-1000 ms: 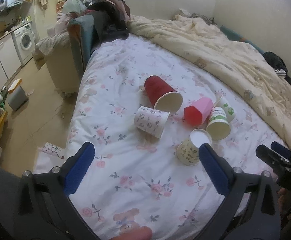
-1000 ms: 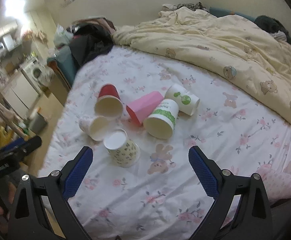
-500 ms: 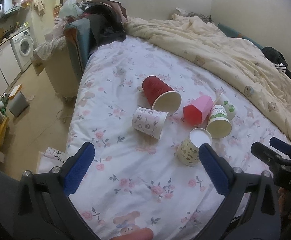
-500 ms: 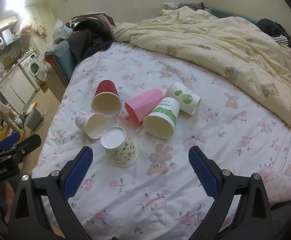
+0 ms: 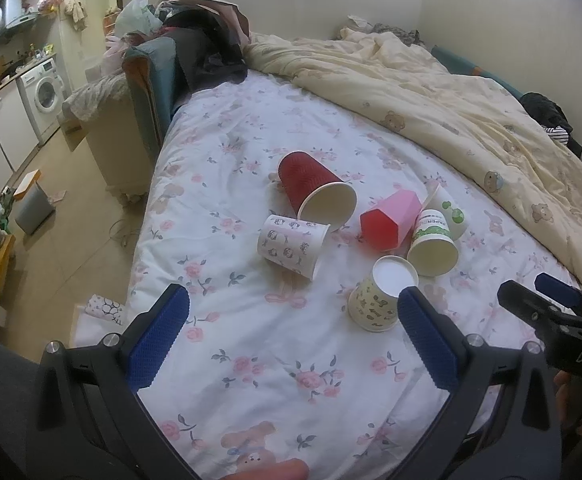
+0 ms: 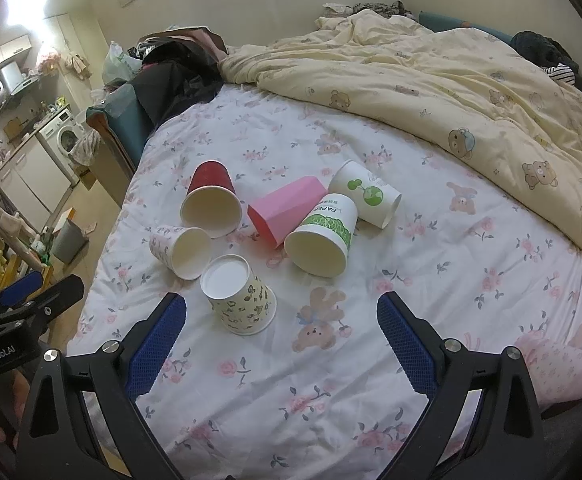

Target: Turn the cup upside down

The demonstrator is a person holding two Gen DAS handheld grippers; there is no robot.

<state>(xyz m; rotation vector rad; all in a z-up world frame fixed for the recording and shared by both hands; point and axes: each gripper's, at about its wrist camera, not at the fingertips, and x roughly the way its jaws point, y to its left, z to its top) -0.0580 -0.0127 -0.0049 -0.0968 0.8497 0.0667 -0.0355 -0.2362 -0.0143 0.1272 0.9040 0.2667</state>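
We see six cups clustered on the bed [image 5: 251,340], whose sheet is white with pink flowers. The yellow cup [image 6: 240,300] stands upside down at the near edge of the cluster, base up; the other five lie on their sides. The red cup [image 5: 315,194] and small cup [image 5: 291,246] lie together, mouths toward us in the right view. The pink cup [image 6: 287,210] rests between the red cup and the green cup [image 6: 323,236], touching the latter, with the globe cup [image 6: 365,194] just behind.

Our left gripper [image 5: 291,340] holds its jaws wide apart with nothing between them, and the right gripper [image 6: 281,340] does likewise, both hovering over the sheet near the yellow cup.

The left view shows the globe cup mostly hidden behind the green cup, and the right gripper at its right edge; the right view shows that cup's printed side plainly. A cream duvet [image 6: 451,80] covers the far side of the bed
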